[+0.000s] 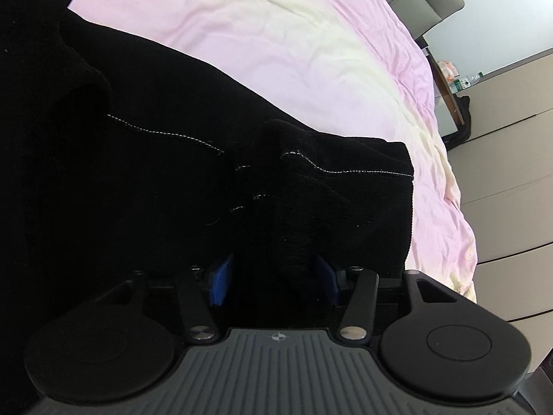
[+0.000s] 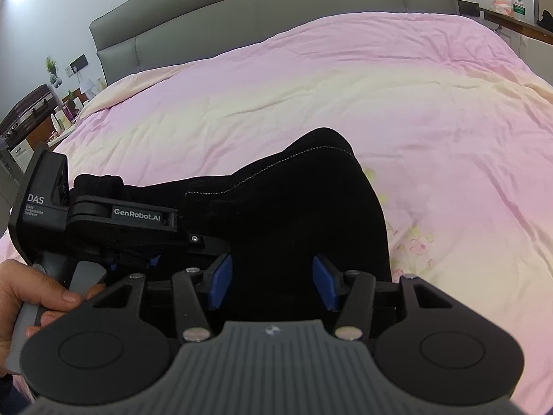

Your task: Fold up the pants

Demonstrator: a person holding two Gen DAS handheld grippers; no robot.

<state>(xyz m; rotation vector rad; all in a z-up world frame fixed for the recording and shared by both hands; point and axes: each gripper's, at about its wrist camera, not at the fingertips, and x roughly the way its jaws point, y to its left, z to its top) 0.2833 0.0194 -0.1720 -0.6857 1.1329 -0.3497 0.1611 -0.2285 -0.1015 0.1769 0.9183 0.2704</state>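
pants (image 2: 293,207): black, bunched on pink bedspread (image 2: 432,121), near edge
left gripper (image 1: 273,280): my blue pads apart, a fold of cloth between them; can't tell if pinched
right gripper (image 2: 273,283): pads apart, cloth fills the gap; grip unclear
hand (image 2: 31,297): on left gripper's handle

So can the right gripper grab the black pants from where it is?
Probably yes. The black fabric pants already lie between the right gripper's blue-padded jaws on the pink bedspread, with nothing else in the way. Whether the pads are pressing yet, I can't tell.
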